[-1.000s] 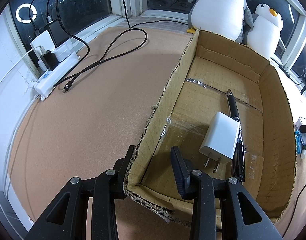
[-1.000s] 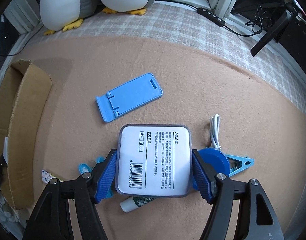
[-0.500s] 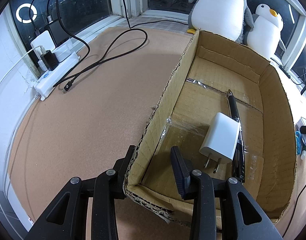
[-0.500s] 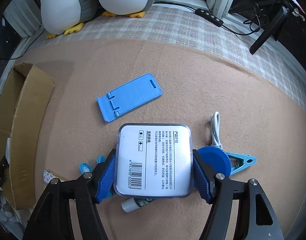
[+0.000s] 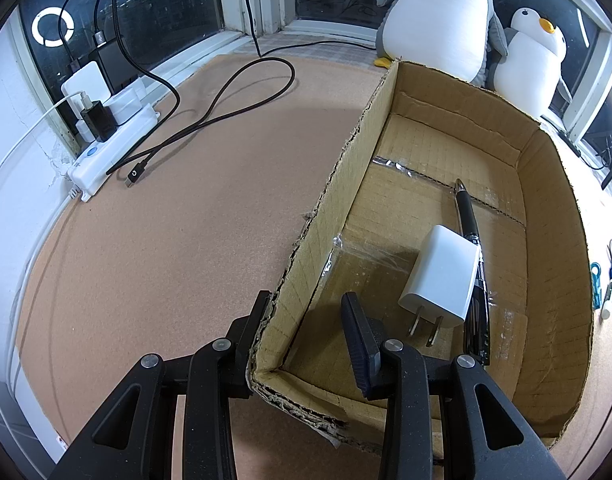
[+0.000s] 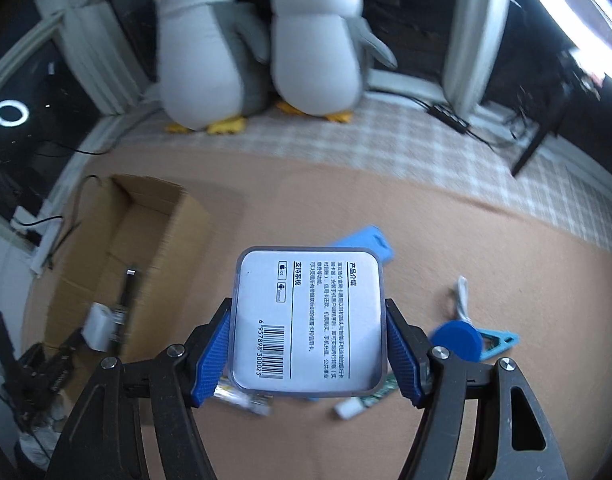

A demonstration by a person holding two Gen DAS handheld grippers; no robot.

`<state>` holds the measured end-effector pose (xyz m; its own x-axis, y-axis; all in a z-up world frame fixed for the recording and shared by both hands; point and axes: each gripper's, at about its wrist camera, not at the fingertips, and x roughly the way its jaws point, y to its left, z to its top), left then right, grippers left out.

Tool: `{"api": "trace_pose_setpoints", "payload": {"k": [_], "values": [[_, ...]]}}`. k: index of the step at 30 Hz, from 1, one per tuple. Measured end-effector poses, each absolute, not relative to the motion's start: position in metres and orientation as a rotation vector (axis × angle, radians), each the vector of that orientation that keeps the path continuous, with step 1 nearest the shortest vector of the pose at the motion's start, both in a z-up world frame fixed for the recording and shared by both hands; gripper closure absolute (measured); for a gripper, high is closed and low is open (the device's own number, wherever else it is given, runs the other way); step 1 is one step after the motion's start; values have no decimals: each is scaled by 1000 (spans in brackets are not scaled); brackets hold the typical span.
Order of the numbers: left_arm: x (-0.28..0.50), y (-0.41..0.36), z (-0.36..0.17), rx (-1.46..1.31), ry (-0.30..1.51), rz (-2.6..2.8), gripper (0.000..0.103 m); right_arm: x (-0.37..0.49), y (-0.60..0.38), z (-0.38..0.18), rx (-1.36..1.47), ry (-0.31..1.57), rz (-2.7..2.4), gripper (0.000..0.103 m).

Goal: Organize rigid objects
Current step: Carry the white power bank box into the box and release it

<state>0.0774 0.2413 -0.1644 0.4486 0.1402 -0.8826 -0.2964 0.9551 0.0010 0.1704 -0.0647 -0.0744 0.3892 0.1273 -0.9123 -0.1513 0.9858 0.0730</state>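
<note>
- Cardboard box [image 5: 554,216]: plain brown, faint grid of squares pressed into its inner walls
- Charger plug [image 5: 442,280]: white, lying in the box
- Pen [image 5: 472,236]: glossy black
- Packaged box [image 6: 308,320]: white label with black print and a barcode, inside a clear grey-edged case
- Right gripper [image 6: 308,344]: black frame, blue ribbed fingers [image 6: 212,348]
- Left gripper [image 5: 310,332]: black all over
- Phone stand [image 6: 370,240]: light blue
- Worktop [image 5: 166,240]: tan, felt-like
- Plush penguins [image 6: 314,44]: white bellies, grey backs, yellow beaks and feet
- Cloth [image 6: 406,140] under them: pale checked
- Power strip [image 5: 114,152]: white

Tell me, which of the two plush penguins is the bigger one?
In the left wrist view, the larger penguin on the left, its head cut off by the frame; the smaller penguin beside it fits in view.
</note>
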Motion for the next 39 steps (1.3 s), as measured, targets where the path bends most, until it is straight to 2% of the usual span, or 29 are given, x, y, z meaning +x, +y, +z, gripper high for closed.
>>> {"api": "trace_pose_setpoints", "payload": {"k": [6, 15, 34, 39], "values": [[78, 242, -164, -165, 1072, 273, 65, 170, -6, -62, -44, 1112, 300, 37], [78, 242, -165, -172, 1072, 272, 65, 171, 64, -77, -127, 1096, 391, 37], [79, 242, -165, -174, 1071, 274, 65, 169, 107, -109, -262, 1114, 413, 37], [79, 242, -165, -171, 1071, 276, 65, 167, 111, -105, -275, 1087, 416, 28]]}}
